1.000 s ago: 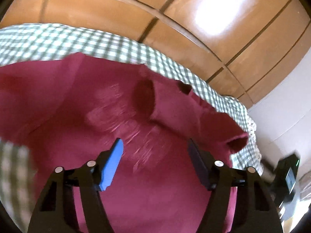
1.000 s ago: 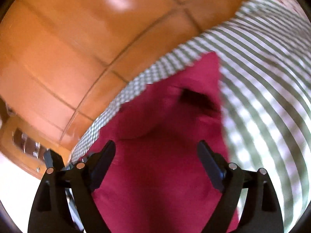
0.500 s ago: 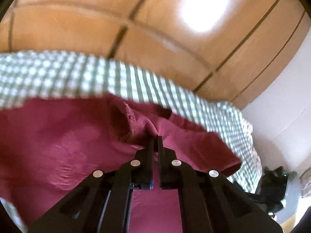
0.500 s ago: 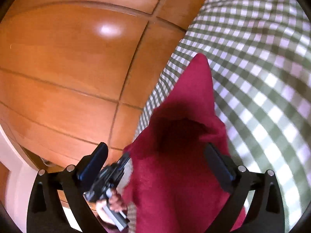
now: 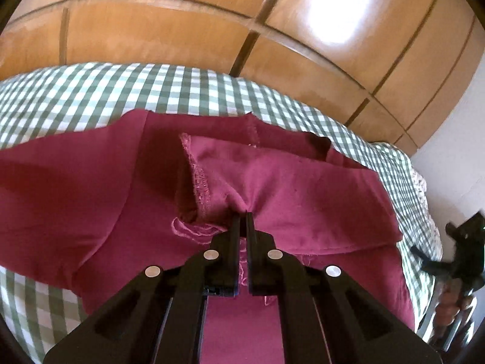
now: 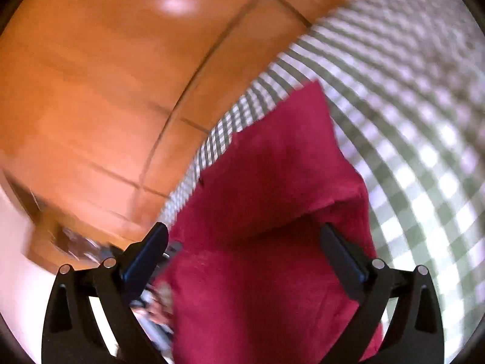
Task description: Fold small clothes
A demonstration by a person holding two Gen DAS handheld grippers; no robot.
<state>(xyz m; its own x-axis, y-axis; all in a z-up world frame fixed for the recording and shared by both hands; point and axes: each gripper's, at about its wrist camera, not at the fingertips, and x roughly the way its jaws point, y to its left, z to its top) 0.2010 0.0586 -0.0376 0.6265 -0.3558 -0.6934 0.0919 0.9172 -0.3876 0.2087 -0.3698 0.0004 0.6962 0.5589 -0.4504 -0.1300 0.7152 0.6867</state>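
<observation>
The dark red garment [image 5: 303, 188] lies spread on the green-checked bedcover [image 5: 91, 91], partly turned over on itself, with an overlocked seam [image 5: 200, 182] showing at the middle of the left wrist view.

The left gripper [image 5: 241, 215] is shut, its tips nipping a small pucker of the cloth just beside that seam. The right gripper [image 6: 242, 242] stands wide apart above the cloth, with nothing pressed between its jaws. Its view is blurred.

Handling, as judged: the fabric is thin, light and limp. It will drape and drag rather than hold a line, and a single pinch will pull it into a peak. The stitched seam and hems look the firmest places to grip. The loose folded flap at 3 o'clock of the left tips is likely to slide.

Edges and room: the bedcover's far edge runs close behind the garment at 12 o'clock, against the wooden wardrobe doors [image 5: 151, 30]. Bare bedcover lies open at 9 to 10 o'clock in the left view. In the right view it fills 1 to 4 o'clock.
</observation>
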